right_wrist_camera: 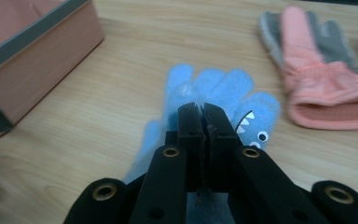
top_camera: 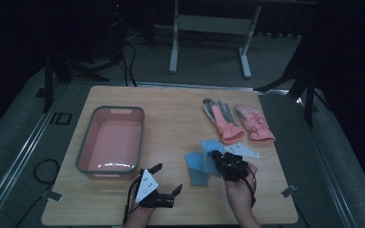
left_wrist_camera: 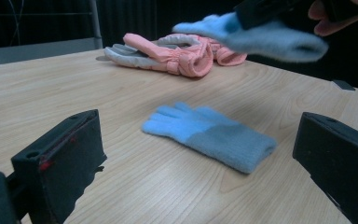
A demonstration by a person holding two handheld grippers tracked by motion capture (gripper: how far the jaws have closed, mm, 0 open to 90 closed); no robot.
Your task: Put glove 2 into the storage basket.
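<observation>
Two blue knit gloves: one lifted [left_wrist_camera: 261, 37], one flat on the wooden table [top_camera: 196, 167]
Right gripper [right_wrist_camera: 203, 109]: I see its jaws pinched tight on the lifted glove
Left gripper [top_camera: 166, 178]: jaws spread wide, nothing between them, at seven o'clock from the flat glove
Pink plastic tub [top_camera: 86, 142]: ten o'clock from my left gripper

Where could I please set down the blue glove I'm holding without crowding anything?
The pink bin is empty inside. Bare wood runs between the bin and the pink gloves, and along the near edge right of the left claw. It is crowded around the right claw, where the held blue glove hangs above the other blue glove.
</observation>
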